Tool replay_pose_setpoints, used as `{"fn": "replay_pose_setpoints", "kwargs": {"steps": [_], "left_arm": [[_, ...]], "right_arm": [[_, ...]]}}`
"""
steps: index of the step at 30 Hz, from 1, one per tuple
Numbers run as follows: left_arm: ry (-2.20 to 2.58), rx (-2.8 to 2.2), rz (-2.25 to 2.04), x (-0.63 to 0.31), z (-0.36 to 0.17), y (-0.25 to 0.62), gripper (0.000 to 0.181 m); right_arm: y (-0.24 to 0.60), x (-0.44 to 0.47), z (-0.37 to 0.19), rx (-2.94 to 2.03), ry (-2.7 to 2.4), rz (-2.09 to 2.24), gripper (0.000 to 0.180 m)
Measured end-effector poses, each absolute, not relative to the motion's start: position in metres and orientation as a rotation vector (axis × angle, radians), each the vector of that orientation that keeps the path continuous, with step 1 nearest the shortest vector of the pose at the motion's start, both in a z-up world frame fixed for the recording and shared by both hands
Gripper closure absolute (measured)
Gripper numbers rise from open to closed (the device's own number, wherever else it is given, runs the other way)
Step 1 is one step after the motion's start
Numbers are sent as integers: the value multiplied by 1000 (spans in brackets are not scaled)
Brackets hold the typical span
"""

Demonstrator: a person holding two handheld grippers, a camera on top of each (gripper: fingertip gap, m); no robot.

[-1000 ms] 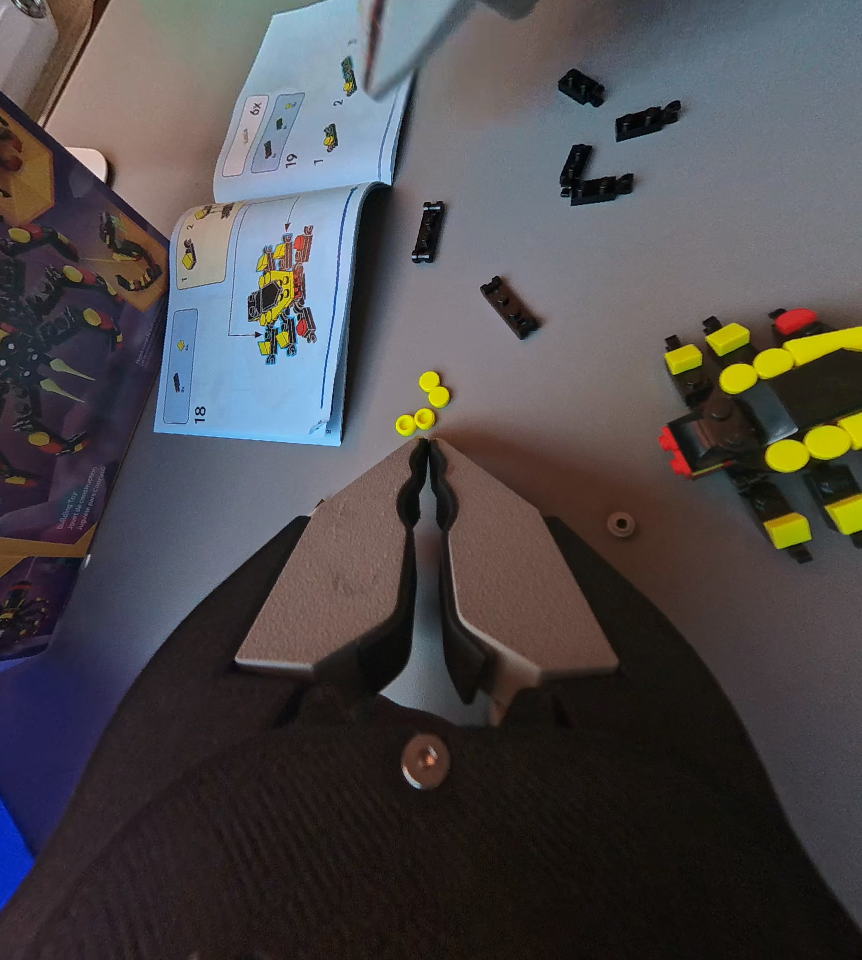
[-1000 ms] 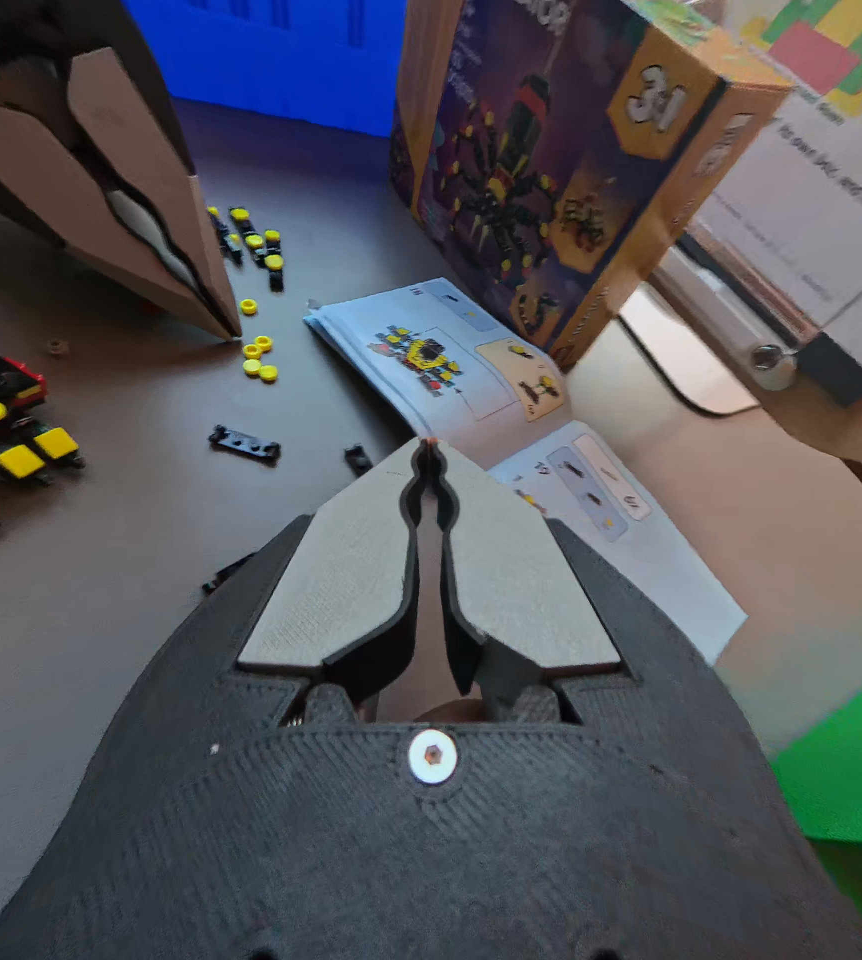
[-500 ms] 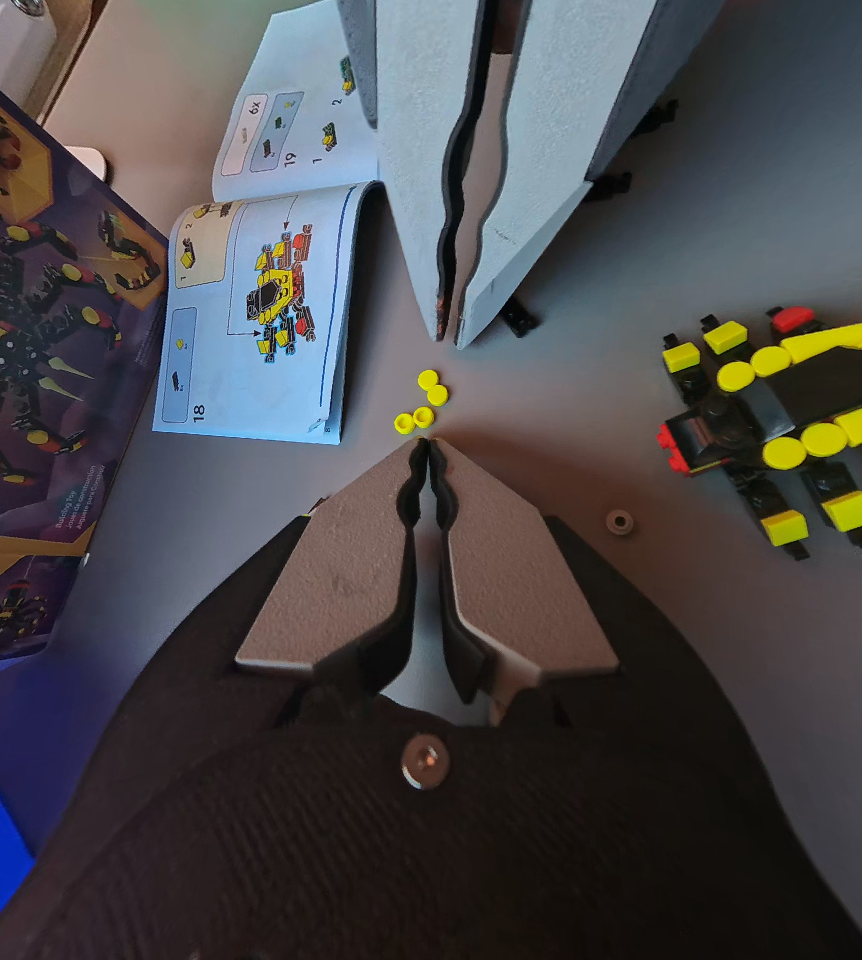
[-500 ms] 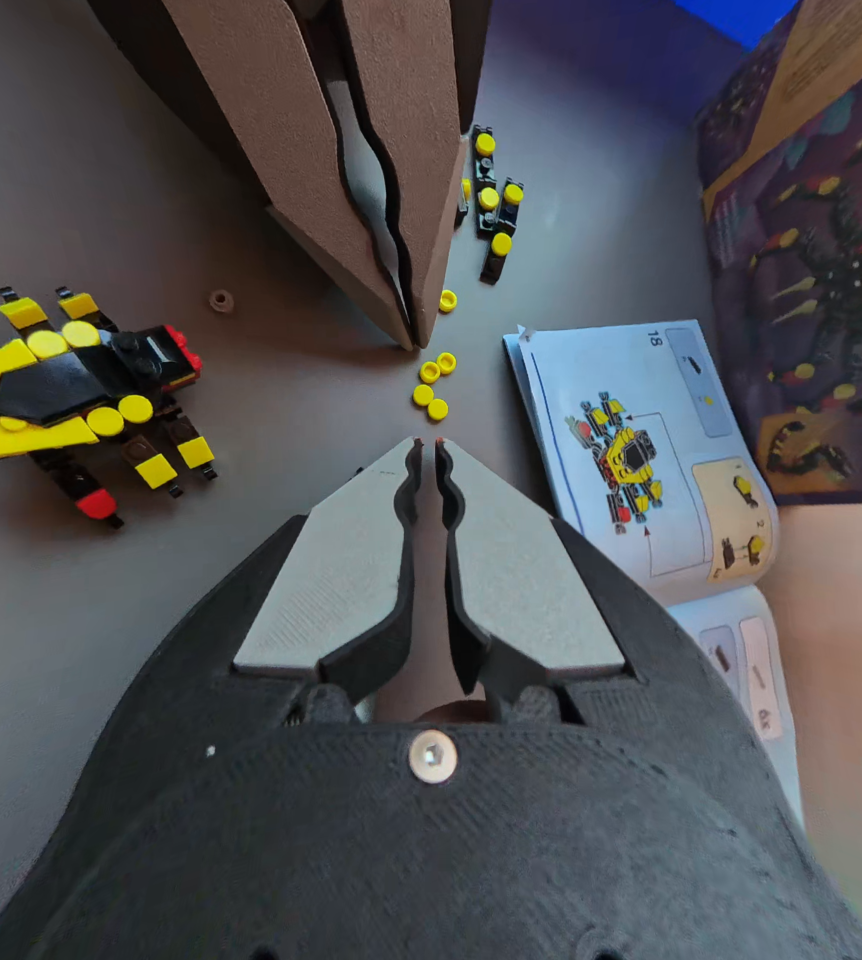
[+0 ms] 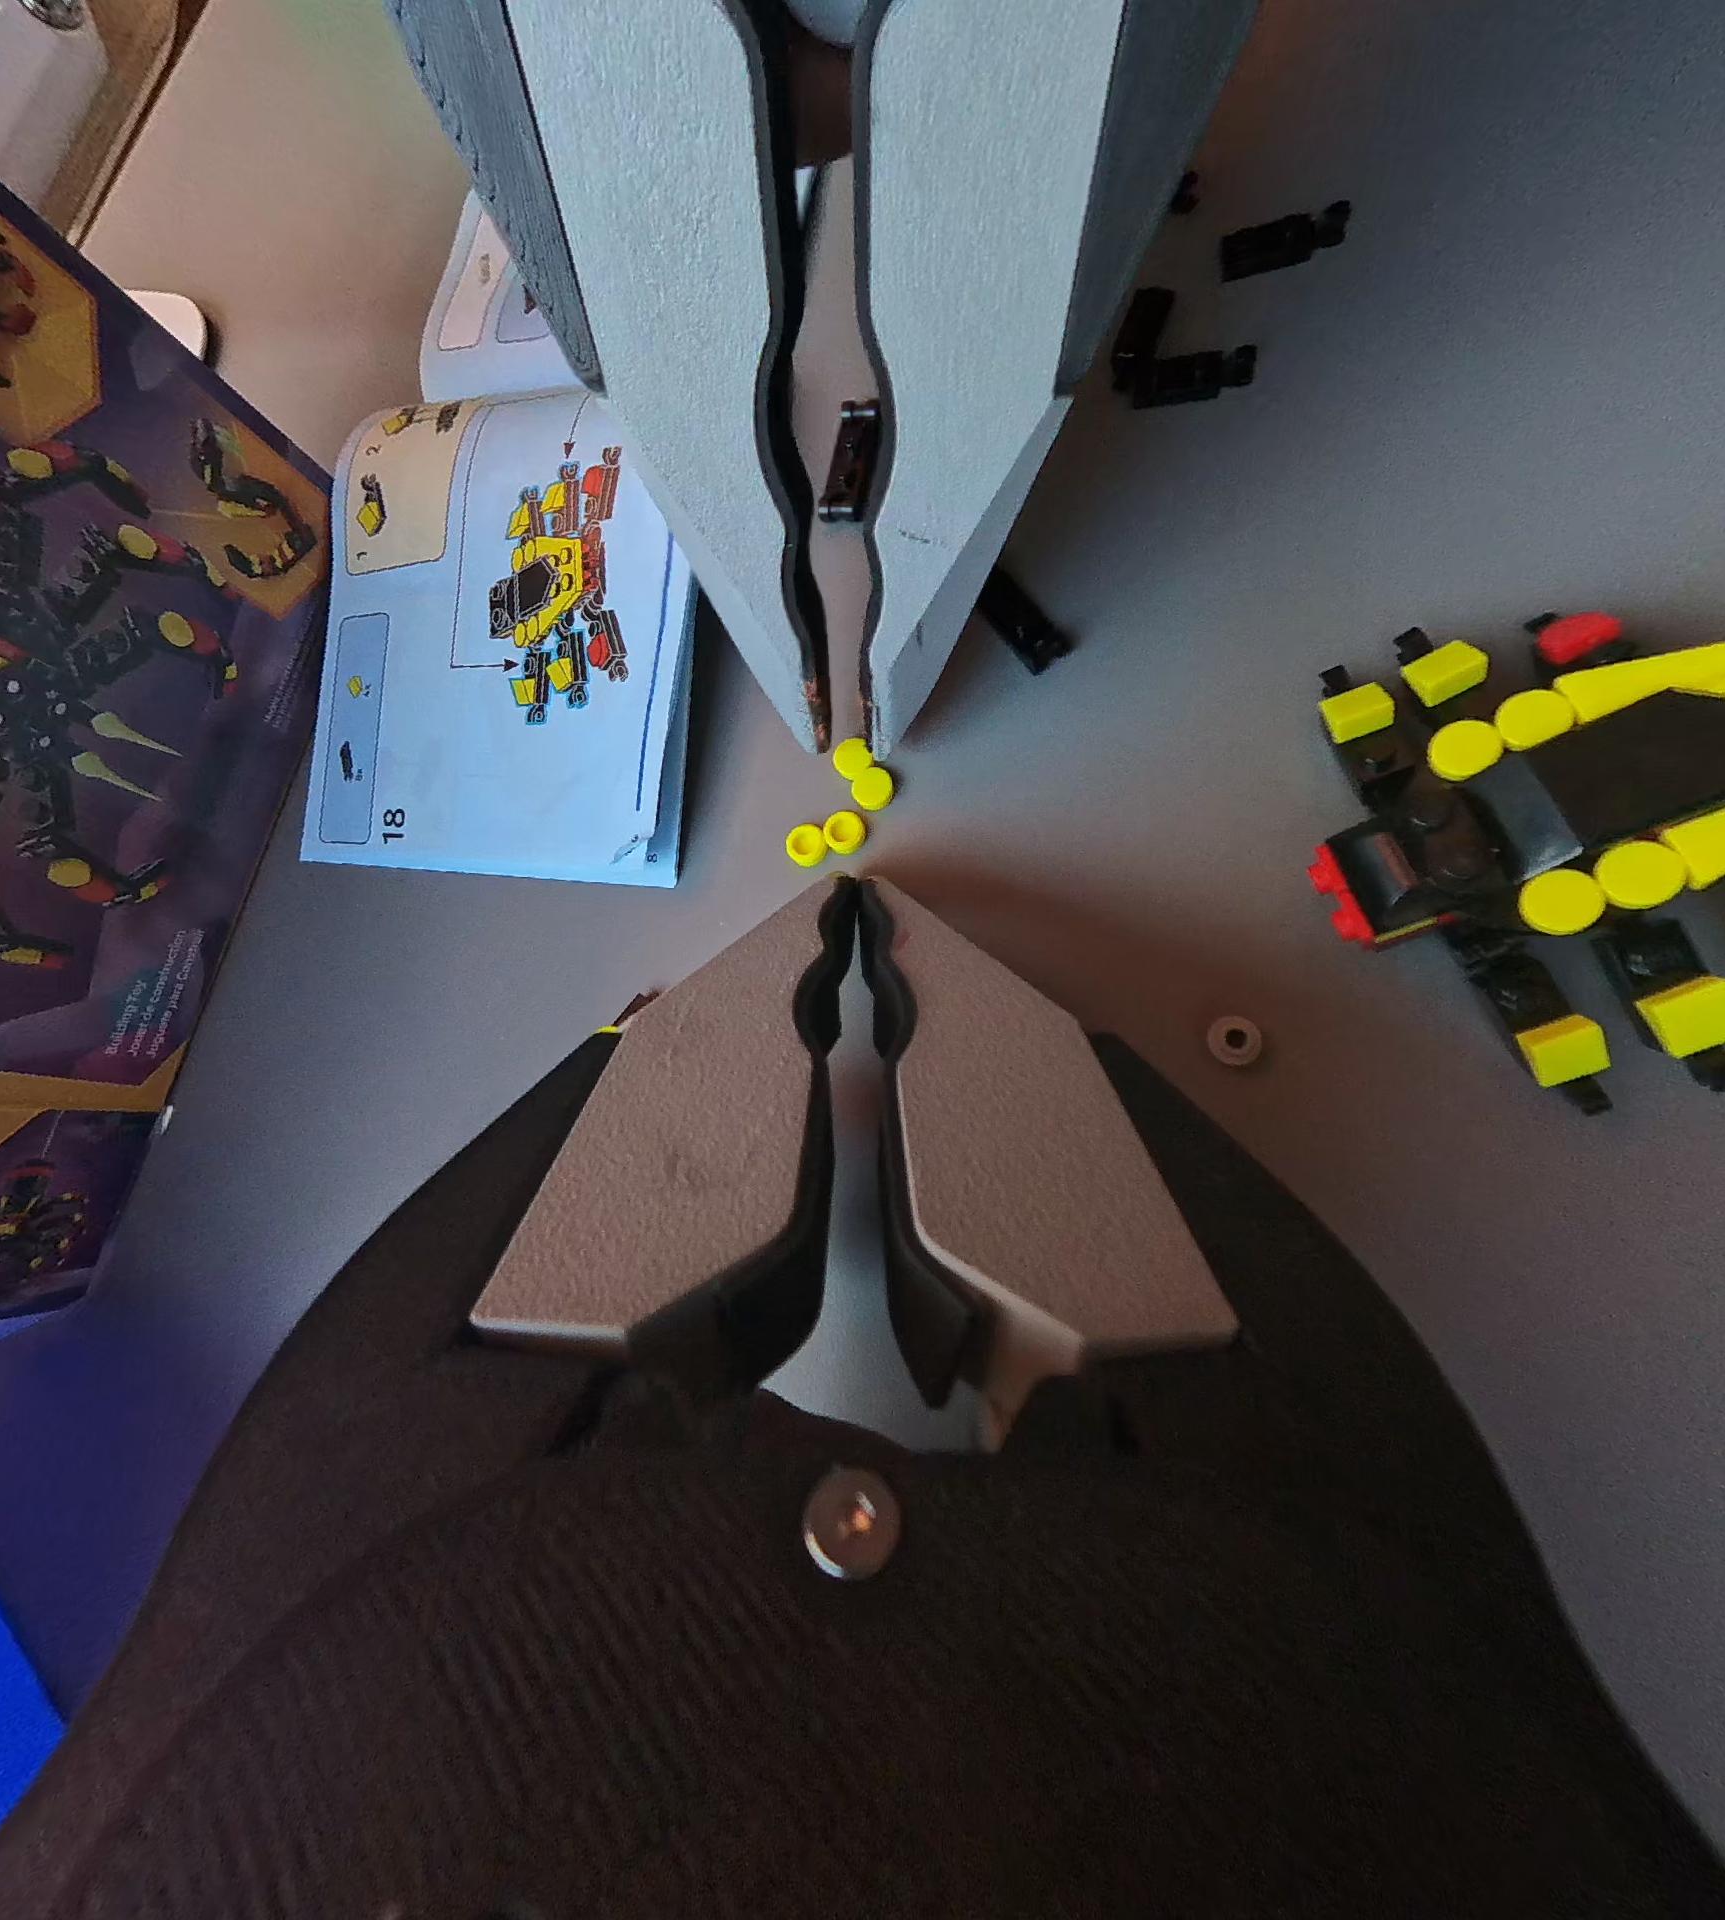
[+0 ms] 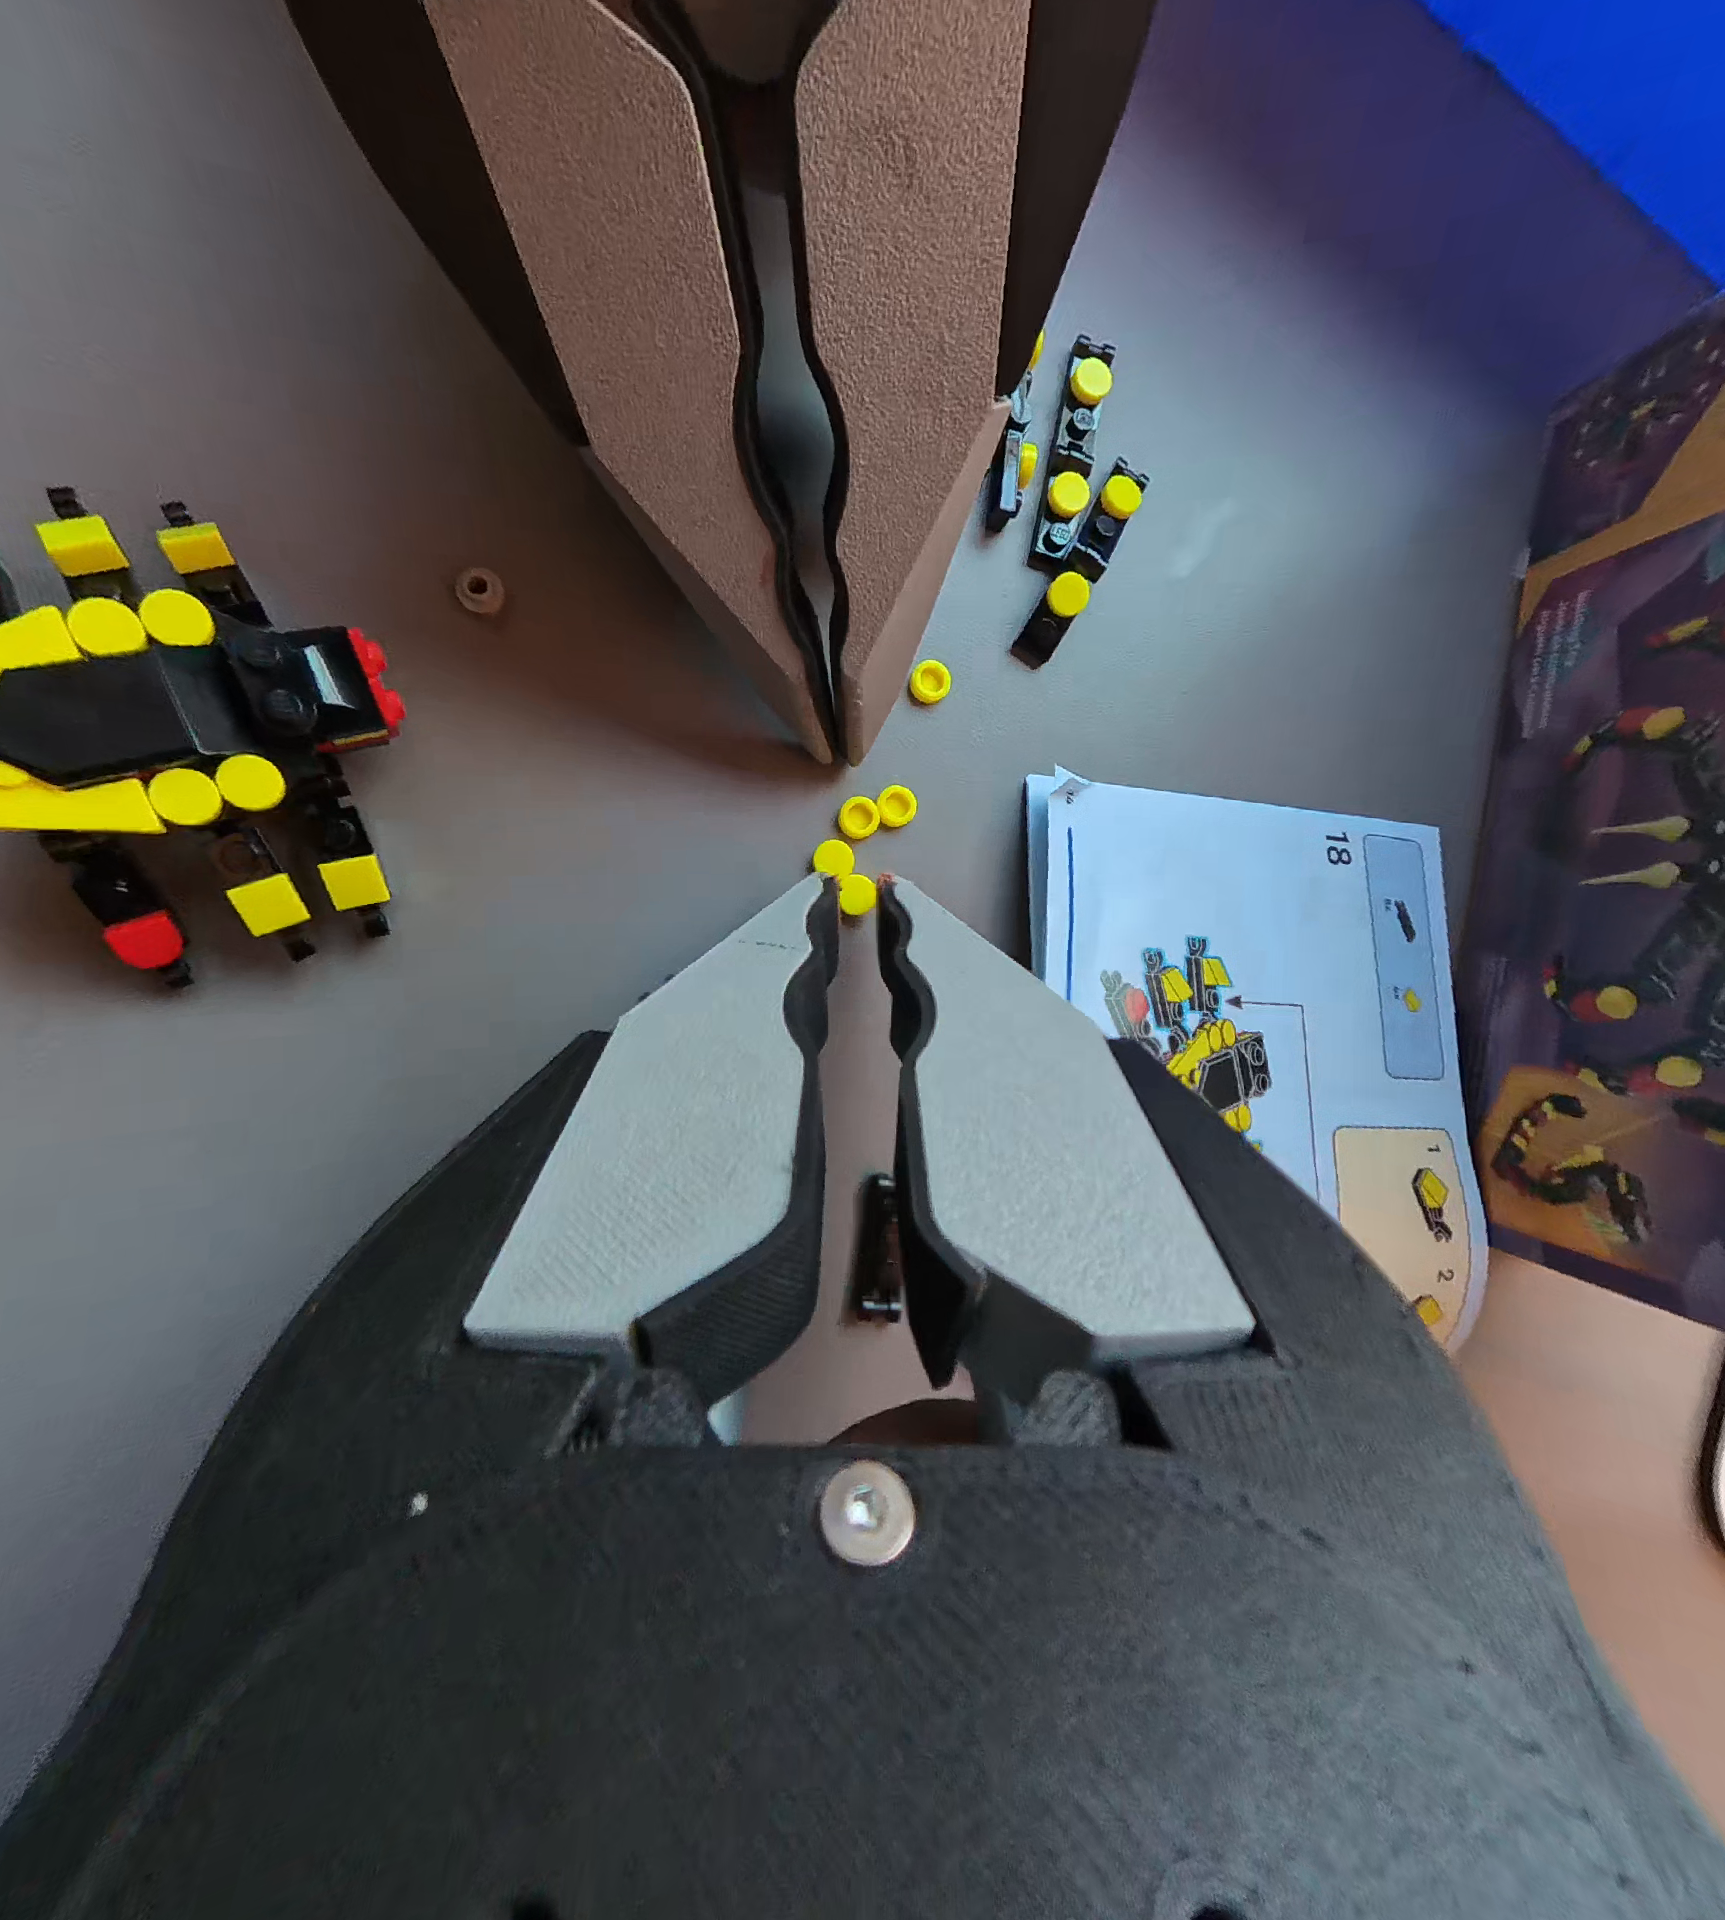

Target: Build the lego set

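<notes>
The left gripper [image 5: 847, 883] is sitting at the centre of the left wrist view with its fingertips pressed together, holding nothing, just below a cluster of four yellow round studs [image 5: 842, 805] on the grey worktop [image 5: 1357, 1351].

The right gripper [image 6: 856, 888] is showing a narrow gap between its tips. One yellow stud [image 6: 857, 894] is lying in that gap; whether the fingers are touching it cannot be told. In the left wrist view the same gripper is pointing down from the upper centre of the frame, its tips at the top of the cluster.

The partly built yellow, black and red model [image 5: 1606, 831] is lying at the right edge of the left wrist view, well apart from both grippers. The open instruction booklet [image 5: 494, 665] is lying left of centre, with the set's box [image 5: 47, 665] at the left edge beside it. Loose black pieces [image 5: 1190, 364] are lying in the upper right. Four black pieces capped with yellow studs [image 6: 1076, 499] are showing in the upper right of the right wrist view.
</notes>
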State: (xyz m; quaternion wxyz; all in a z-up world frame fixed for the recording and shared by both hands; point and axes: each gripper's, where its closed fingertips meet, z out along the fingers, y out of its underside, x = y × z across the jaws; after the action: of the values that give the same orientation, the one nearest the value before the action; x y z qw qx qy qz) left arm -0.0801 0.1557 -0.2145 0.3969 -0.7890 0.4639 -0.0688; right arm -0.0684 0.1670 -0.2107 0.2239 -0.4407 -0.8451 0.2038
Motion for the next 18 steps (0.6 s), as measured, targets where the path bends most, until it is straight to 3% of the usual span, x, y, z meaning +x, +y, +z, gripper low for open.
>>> {"fn": "replay_pose_setpoints", "kwargs": {"steps": [18], "left_arm": [[1175,-2000,-176,-80,-215,156,181]], "right_arm": [[167,-67,-214,-1140,-2422,547,175]]}}
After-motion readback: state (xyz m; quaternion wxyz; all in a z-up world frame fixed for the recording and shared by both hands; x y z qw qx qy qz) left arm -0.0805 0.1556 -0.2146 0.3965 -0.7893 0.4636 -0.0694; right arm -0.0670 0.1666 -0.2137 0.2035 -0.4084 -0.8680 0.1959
